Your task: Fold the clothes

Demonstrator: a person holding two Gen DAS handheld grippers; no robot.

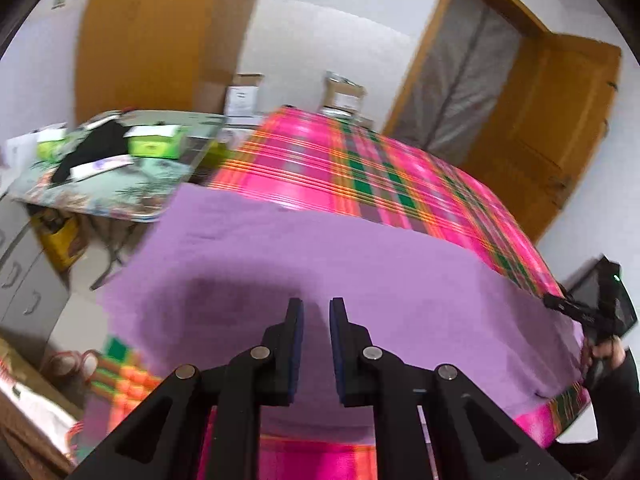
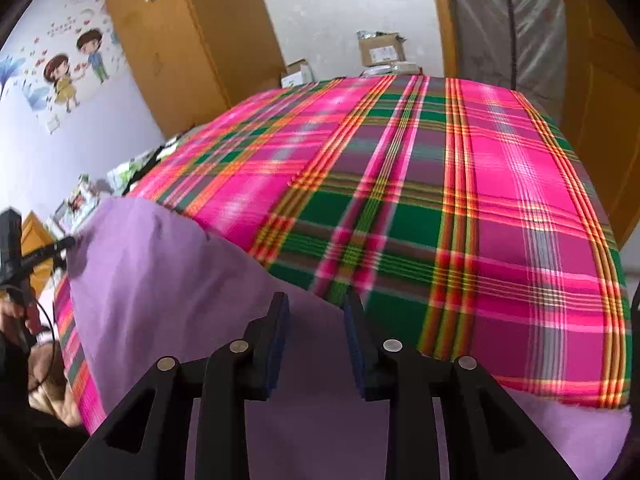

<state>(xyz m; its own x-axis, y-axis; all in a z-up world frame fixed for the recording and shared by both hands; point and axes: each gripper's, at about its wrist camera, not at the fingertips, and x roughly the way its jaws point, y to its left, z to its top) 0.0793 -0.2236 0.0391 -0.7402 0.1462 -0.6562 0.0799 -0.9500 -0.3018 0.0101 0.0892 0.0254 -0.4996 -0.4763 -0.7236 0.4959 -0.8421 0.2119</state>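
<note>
L gripper (image 1: 316, 312) over the purple garment (image 1: 360, 272): jaws narrow, small gap, nothing visibly pinched betw the pads, so released. R gripper (image 2: 316, 304) jaws wider apart, also released, hanging over the garment's edge where it meets the plaid cover (image 2: 500, 208). Garment lies spread flat on the near part of the plaid-covered bed, mostly smooth, few light creases. From R cam the L gripper sits at the cloth's far left corner; contact there cannot tell. Side bench (image 1: 120, 184) w/ clutter beyond the bed
</note>
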